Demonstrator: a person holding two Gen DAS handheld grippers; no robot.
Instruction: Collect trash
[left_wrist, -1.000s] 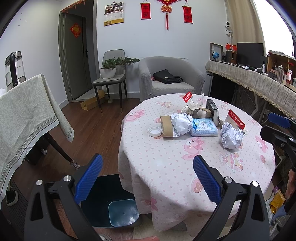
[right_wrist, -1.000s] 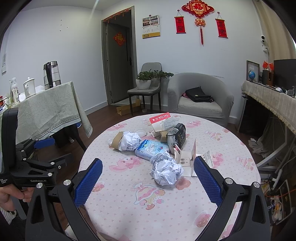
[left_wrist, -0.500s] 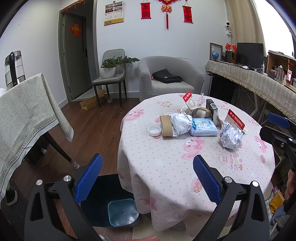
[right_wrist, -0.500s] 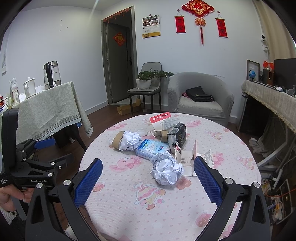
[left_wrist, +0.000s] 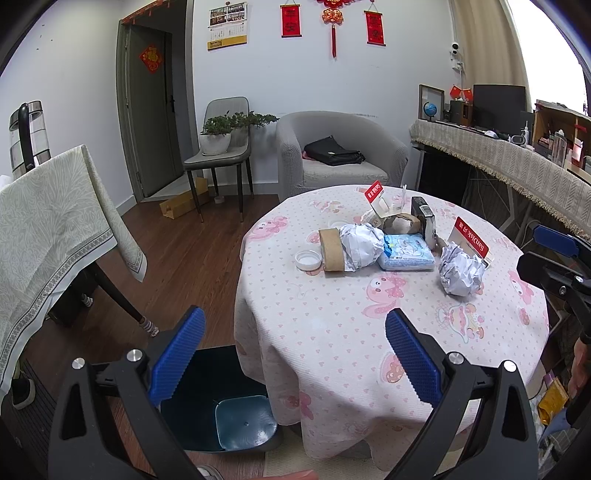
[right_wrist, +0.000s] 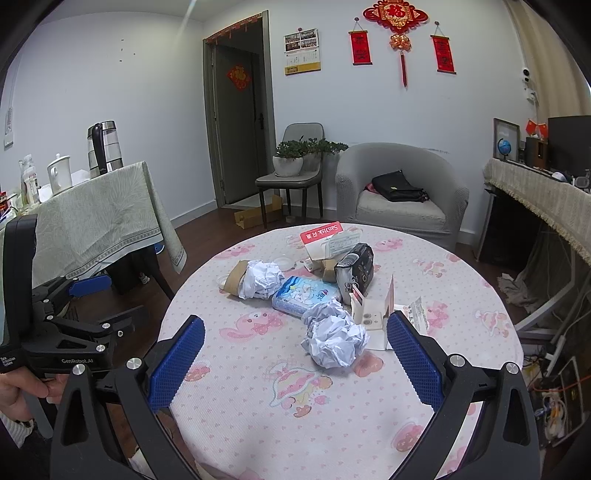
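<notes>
Trash (right_wrist: 295, 295) lies ahead of your right gripper (right_wrist: 295, 360), two crumpled paper balls (right_wrist: 334, 341) among it, while your left gripper (left_wrist: 293, 354) hovers spread too, both empty.

On the round table with its pink-patterned white cloth (right_wrist: 258, 413) I count two crumpled white paper balls (right_wrist: 334, 341) (right_wrist: 262, 278), one brown cardboard roll (right_wrist: 234, 280), one blue tissue packet (right_wrist: 303, 295), one black-and-silver box (right_wrist: 354, 271), two red-topped SanDisk cards (left_wrist: 469, 240) (left_wrist: 376, 195), and one white round lid (left_wrist: 307, 260). One dark blue bin (left_wrist: 221, 410) stands beside the table.
</notes>
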